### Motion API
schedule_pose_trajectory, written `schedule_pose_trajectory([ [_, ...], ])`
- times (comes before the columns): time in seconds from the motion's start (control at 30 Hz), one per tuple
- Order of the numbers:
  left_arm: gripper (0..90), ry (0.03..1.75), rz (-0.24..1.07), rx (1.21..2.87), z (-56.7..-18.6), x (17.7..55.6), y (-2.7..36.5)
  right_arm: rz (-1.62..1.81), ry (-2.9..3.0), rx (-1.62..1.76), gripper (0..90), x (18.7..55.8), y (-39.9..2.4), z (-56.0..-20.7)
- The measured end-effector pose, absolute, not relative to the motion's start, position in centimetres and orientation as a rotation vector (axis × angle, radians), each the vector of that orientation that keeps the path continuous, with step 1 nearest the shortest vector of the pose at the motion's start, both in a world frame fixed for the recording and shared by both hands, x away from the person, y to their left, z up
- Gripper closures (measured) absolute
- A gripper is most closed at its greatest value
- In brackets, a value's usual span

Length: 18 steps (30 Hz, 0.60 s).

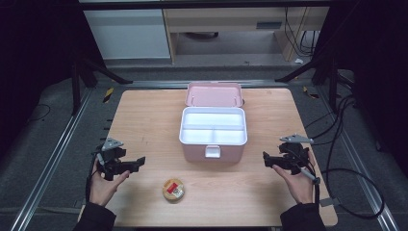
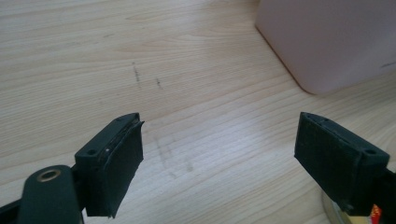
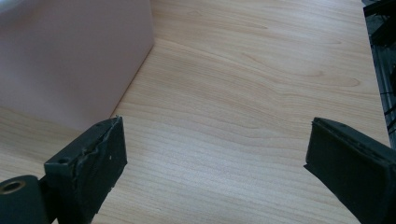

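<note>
Pale wood tabletop (image 1: 144, 115) centre frame, dark room around; my left tool (image 1: 140, 161), right tool (image 1: 266, 157) agape, empty; tin (image 1: 173, 189) label unreadable.

Tabletop (image 1: 144, 115): pale wood grain, faint dark scuff marks.
Storage box (image 1: 213, 132): pink shell and lid, white inner tray, white latch.
Round tin (image 1: 173, 189): tan-gold rim, red and white label.
Left gripper (image 1: 139, 161): black, grey top plate.
Right gripper (image 1: 265, 158): black, grey top plate.

Bare table (image 1: 144, 120) flanks the open pink box (image 1: 213, 126) (mid-table obstacle); a small round tin (image 1: 173, 189) sits near the front edge.
</note>
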<state>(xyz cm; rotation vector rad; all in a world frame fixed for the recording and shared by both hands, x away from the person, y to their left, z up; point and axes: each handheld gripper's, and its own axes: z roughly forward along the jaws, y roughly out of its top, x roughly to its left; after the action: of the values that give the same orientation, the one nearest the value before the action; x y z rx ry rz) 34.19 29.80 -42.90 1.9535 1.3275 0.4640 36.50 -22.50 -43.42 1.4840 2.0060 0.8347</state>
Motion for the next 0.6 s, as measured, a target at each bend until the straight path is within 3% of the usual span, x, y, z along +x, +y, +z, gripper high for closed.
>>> schedule_pose_trajectory([
  [0.6,14.8,1.163,0.358,2.144,-43.2,32.5,25.4,0.727,2.086,1.431,7.9,36.5,-21.2,-45.2],
])
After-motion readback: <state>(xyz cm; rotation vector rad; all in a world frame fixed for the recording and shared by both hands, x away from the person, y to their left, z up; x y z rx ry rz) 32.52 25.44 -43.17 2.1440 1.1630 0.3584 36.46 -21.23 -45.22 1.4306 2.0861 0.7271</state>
